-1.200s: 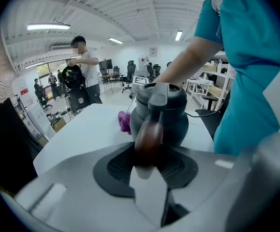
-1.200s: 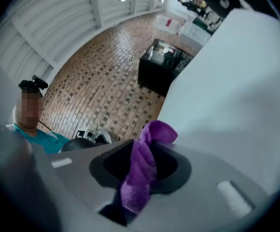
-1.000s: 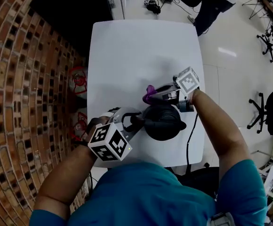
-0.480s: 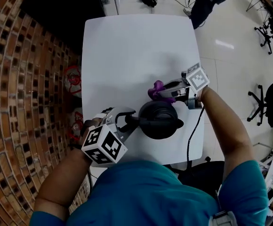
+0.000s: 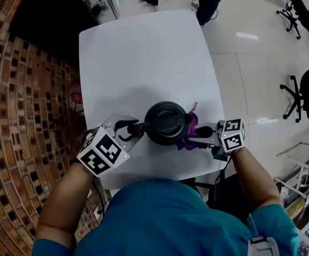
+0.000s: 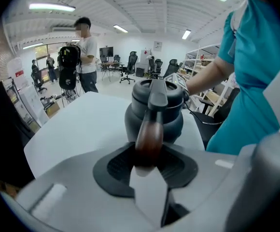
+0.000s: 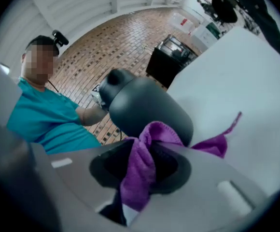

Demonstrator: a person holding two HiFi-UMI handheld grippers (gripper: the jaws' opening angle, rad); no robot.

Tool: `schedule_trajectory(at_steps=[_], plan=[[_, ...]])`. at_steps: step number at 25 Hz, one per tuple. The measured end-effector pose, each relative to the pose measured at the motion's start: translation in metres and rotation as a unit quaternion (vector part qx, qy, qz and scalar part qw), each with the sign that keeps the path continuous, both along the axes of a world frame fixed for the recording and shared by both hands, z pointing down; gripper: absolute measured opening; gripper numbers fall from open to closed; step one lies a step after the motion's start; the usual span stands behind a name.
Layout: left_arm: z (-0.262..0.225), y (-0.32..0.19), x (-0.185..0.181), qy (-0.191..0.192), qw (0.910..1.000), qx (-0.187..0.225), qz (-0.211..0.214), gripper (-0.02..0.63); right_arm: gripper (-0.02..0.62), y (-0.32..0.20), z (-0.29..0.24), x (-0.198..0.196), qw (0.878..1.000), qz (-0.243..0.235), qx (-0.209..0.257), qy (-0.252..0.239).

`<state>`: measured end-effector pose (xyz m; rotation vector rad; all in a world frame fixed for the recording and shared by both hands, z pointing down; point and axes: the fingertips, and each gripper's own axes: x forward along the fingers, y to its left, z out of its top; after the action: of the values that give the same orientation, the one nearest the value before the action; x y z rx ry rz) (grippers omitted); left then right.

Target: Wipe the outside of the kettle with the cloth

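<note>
1. White table (image 5: pixel 144 52) fills the head view. Brick wall (image 5: pixel 21 89) at 9 o'clock, pale floor with office chairs (image 5: pixel 303 95) at 3 o'clock.
2. Kettle (image 5: pixel 166 122) is dark, upright, lid on, near the table's 6 o'clock edge. Its handle (image 5: pixel 136 127) sticks out toward 9 o'clock.
3. Left gripper (image 5: pixel 129 130) comes in from 8 o'clock, jaws clamped on the handle. Only the left gripper view shows the handle (image 6: pixel 149 129) is brown wood, sitting between the dark pads. From the head it just reads dark.
4. Right gripper (image 5: pixel 197 136) sits at the kettle's 4 o'clock, jaws pinched on the purple cloth (image 5: pixel 188 132).
5. Right gripper view: cloth (image 7: pixel 141 170) is bunched between the jaws, top fold pressed on the kettle (image 7: pixel 147 110) wall, one tail trailing to 3 o'clock onto the table. Head view can't confirm that contact.
6. Left gripper view only: a standing person (image 6: pixel 84 47) at 11 o'clock, beyond the table's far edge.
</note>
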<state>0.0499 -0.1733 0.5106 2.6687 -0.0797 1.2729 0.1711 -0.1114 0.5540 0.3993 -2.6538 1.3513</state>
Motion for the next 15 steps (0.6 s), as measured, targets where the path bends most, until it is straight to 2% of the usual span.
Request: schedule_trajectory(at_steps=[4, 7, 9, 12, 15], plan=[[-0.007, -0.011, 0.003, -0.023, 0.9994, -0.026, -0.006, 0.126, 0.094, 0.008, -0.016, -0.030, 0.995, 0.081, 0.050, 0.004], [-0.007, -0.015, 0.007, -0.034, 0.9988, -0.032, -0.016, 0.127, 0.094, 0.005, -0.026, -0.039, 0.987, 0.153, 0.043, -0.004], [-0.008, -0.014, 0.011, -0.038, 0.9980, -0.045, -0.023, 0.126, 0.094, -0.001, -0.035, -0.048, 0.978, 0.204, 0.012, -0.047], [-0.008, -0.013, 0.013, -0.050, 0.9972, -0.051, -0.020, 0.126, 0.094, -0.015, -0.033, -0.059, 0.947, 0.292, -0.070, -0.118], [-0.008, -0.010, 0.015, -0.059, 0.9972, -0.045, -0.007, 0.124, 0.092, -0.025, -0.025, -0.077, 0.919, 0.327, -0.142, -0.170]])
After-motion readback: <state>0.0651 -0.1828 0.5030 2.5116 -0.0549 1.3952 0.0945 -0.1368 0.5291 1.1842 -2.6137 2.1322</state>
